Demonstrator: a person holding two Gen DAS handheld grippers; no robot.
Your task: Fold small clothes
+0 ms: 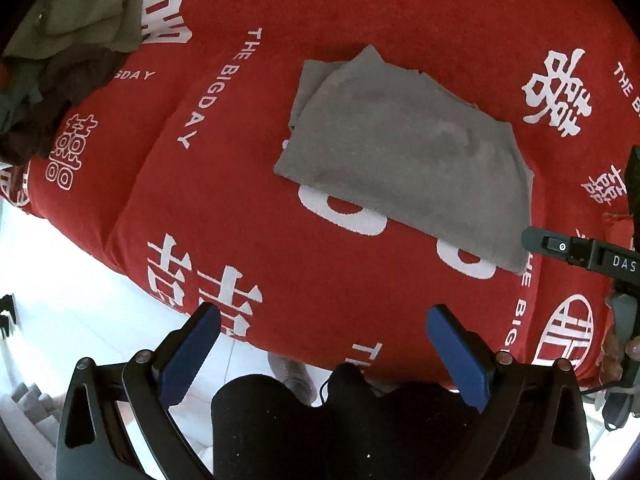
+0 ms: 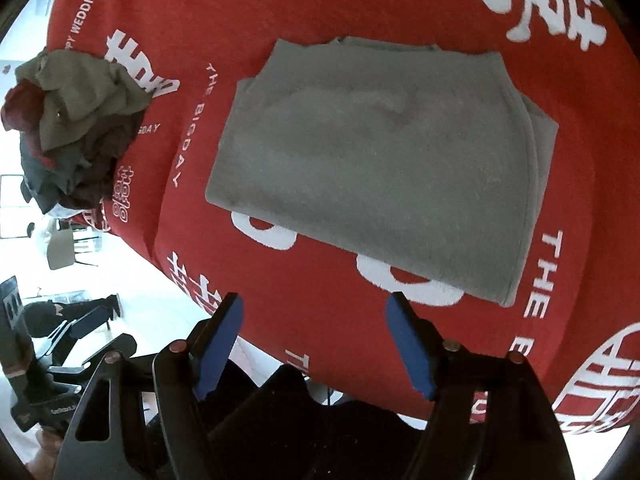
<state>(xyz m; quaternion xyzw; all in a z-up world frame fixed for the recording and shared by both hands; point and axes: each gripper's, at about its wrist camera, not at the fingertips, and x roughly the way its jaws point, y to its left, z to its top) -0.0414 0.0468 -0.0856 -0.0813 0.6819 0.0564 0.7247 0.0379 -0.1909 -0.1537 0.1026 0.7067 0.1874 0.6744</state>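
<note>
A grey garment (image 1: pixel 404 152) (image 2: pixel 372 168) lies folded flat on the red printed cloth (image 1: pixel 248 208) (image 2: pixel 328 20), with layered edges showing along its far side. My left gripper (image 1: pixel 324 356) hangs open above the near edge of the red cloth, nothing between its blue pads. My right gripper (image 2: pixel 316 344) is also open and empty, held above the cloth just short of the garment's near edge. In the left wrist view the right gripper's black fingers (image 1: pixel 552 242) show at the right edge, beside the garment's near right corner.
A heap of crumpled clothes (image 1: pixel 68 52) (image 2: pixel 76 128), olive, dark red and dark grey, sits at the far left of the cloth. Below is a white floor (image 1: pixel 60 280), and the person's dark trousers (image 1: pixel 320 428) stand at the near edge.
</note>
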